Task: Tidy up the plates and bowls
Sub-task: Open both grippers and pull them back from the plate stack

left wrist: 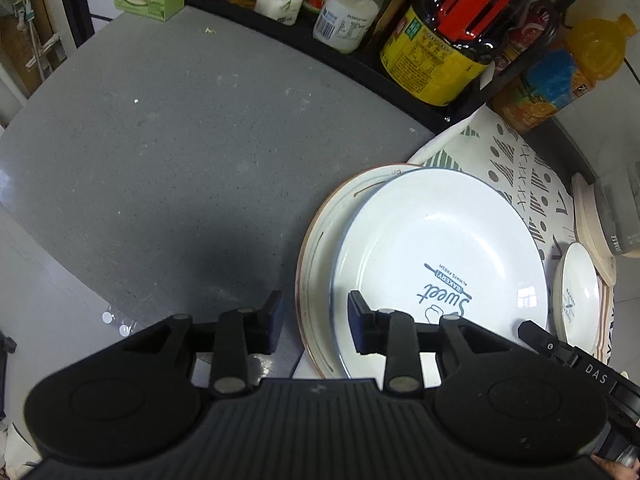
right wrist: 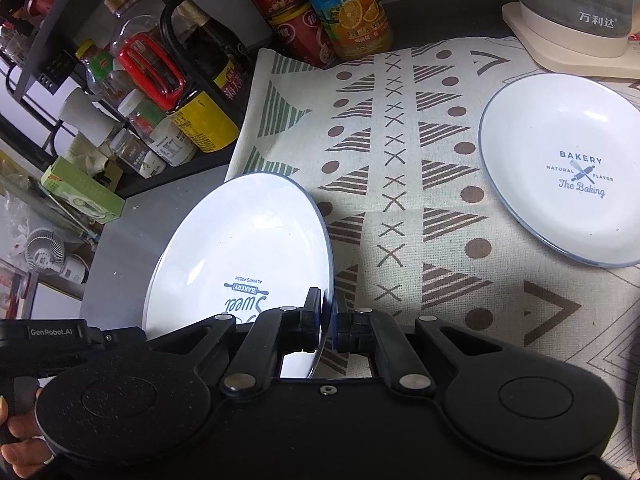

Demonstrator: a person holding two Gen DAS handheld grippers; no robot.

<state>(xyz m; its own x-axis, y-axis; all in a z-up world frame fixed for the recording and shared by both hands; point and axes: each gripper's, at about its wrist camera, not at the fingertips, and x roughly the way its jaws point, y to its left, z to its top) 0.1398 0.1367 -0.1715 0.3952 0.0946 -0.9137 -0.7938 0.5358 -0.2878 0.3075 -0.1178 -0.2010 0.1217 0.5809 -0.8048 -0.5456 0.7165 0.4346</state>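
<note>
1. Fingers: right gripper was pinched tight on the near rim of the blue-rimmed "Sweet Bakery" plate; left gripper had its fingers spread with nothing between them, sitting over the near-left edge of the plates and touching neither.
2. Plate position: the Sweet plate sat over a larger brown-rimmed plate, offset to the right, not centred. In the right wrist view it looked tilted, near edge raised by the grip.
3. Both plates straddled the grey countertop and the patterned cloth edge.
4. Another "Bakery" plate lay apart on the cloth near the kettle base, not yet stacked.
5. Risks, as I judged them:
   - Thin rim pinch on glazed ceramic: could slip or pivot if lifted further.
   - Release while off-centre: top plate could slide or clack on the lower one.
   - Left fingers close to both rims: a bump could shift the stack.
</note>
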